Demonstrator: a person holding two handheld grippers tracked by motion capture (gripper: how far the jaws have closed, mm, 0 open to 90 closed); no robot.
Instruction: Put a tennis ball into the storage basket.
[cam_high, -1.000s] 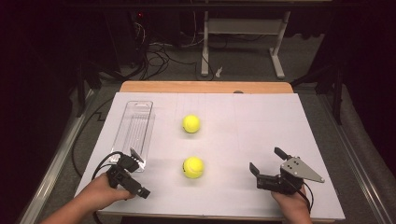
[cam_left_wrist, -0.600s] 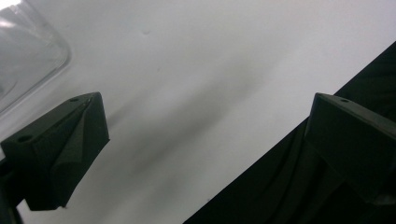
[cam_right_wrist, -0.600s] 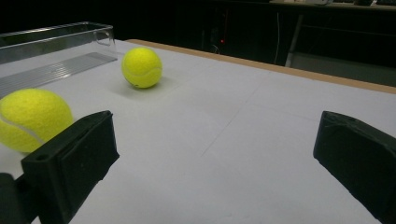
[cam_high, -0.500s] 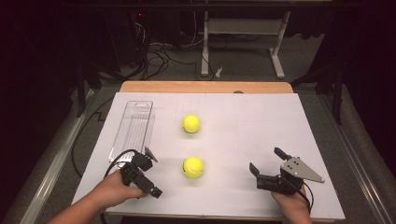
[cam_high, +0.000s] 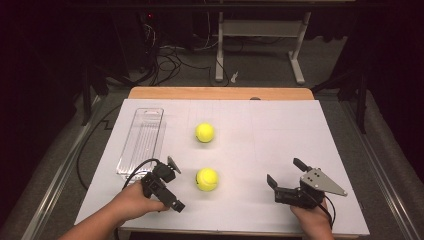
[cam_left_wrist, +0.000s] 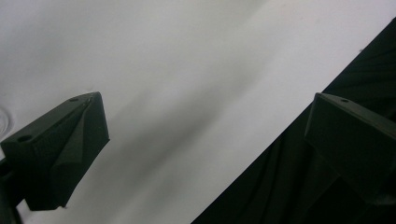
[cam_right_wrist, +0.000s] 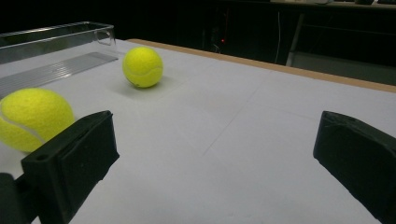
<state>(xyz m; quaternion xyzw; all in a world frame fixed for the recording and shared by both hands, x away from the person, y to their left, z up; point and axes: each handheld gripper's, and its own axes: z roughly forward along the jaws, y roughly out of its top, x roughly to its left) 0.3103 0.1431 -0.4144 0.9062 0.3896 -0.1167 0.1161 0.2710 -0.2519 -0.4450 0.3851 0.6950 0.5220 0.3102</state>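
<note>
Left gripper (cam_high: 171, 185) jaws wide, empty, just beside near fuzzy yellow tennis ball (cam_high: 206, 179): swing jaws round to straddle ball's middle, then close. Right gripper (cam_high: 286, 178) also wide, empty.

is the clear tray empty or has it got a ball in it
Empty: the clear tray holds nothing, and both tennis balls lie on the table beside it.

2 yellow tennis balls (cam_high: 206, 179) – one nearer, one farther (cam_high: 205, 132), both right of 1 clear plastic tray (cam_high: 142, 141), 2 grippers
</note>
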